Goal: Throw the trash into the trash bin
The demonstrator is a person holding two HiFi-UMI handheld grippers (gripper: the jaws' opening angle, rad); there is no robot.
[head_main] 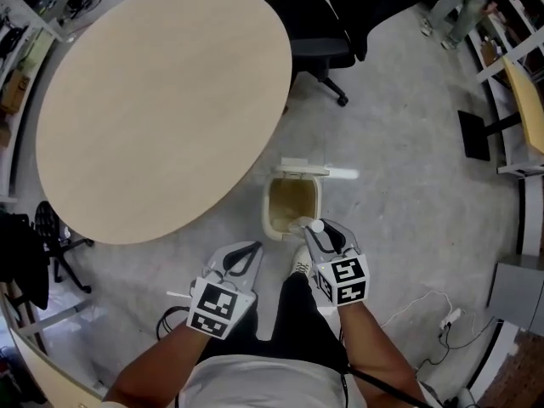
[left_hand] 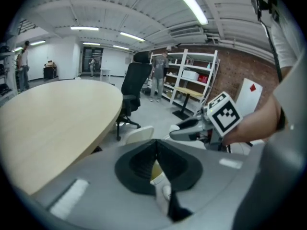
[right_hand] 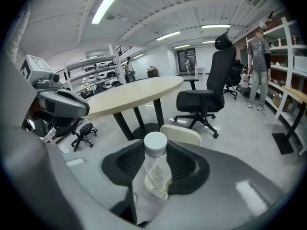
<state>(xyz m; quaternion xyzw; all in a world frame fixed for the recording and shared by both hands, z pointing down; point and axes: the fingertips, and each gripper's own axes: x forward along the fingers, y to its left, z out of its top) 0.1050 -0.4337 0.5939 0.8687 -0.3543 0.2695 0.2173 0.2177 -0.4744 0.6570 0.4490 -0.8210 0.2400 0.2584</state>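
Observation:
A cream trash bin [head_main: 270, 209] stands on the floor by the round table, its lid [head_main: 304, 168] flipped up and the inside showing. My right gripper [head_main: 321, 231] is shut on a clear plastic bottle [right_hand: 156, 172] with a white cap [head_main: 316, 225], held at the bin's near rim. My left gripper [head_main: 246, 253] hovers left of the bin, its jaw tips together, with a small white and yellowish scrap [left_hand: 161, 180] pinched between them. Past the left jaws the bin's lid [left_hand: 138, 133] and my right gripper [left_hand: 191, 128] are visible.
A large round beige table [head_main: 161, 100] fills the upper left. A black office chair [head_main: 319, 36] stands beyond the bin. My leg and shoe [head_main: 299, 266] are between the grippers. A cable and plug [head_main: 446, 320] lie on the floor at the right. People stand by shelves [right_hand: 259, 56].

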